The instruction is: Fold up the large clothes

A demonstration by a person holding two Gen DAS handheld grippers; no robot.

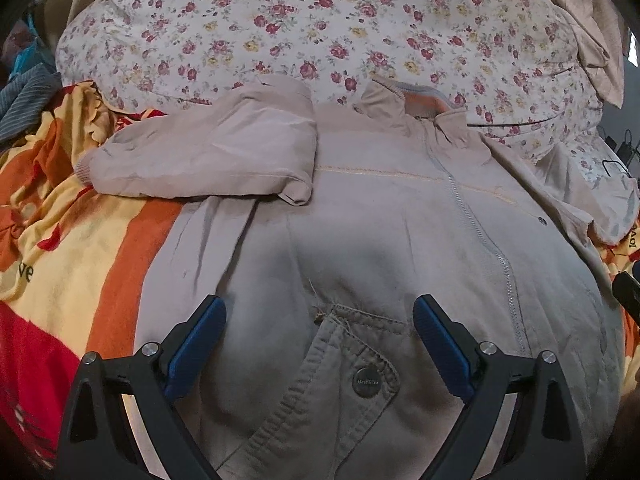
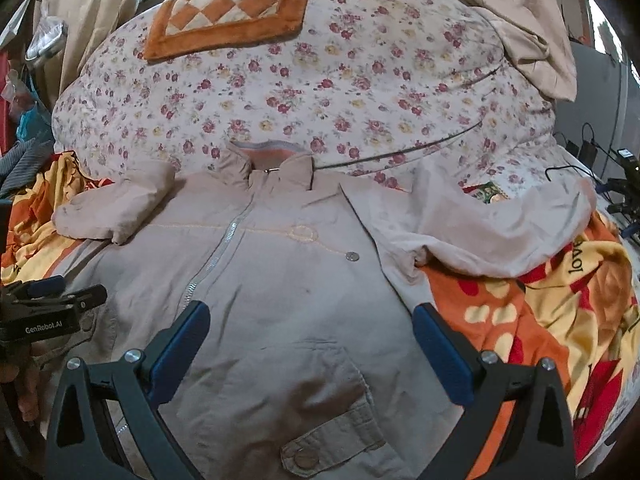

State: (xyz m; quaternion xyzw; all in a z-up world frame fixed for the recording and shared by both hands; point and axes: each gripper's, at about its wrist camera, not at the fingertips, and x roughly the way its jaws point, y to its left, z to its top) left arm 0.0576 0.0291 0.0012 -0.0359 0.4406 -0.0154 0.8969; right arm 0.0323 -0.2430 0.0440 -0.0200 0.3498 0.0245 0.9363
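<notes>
beige jacket lies flat; both grippers gape wide, empty; best pinch the spread sleeve at two o'clock.

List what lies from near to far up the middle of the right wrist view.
Pocket flap with snap → jacket front → collar → floral quilt → orange checkered mat.

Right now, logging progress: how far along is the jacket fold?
Done: jacket lies flat, zipped, its left sleeve folded onto the chest. In hand: nothing; left gripper and right gripper hover open. Left: right sleeve still spread out, then the body folds.
</notes>
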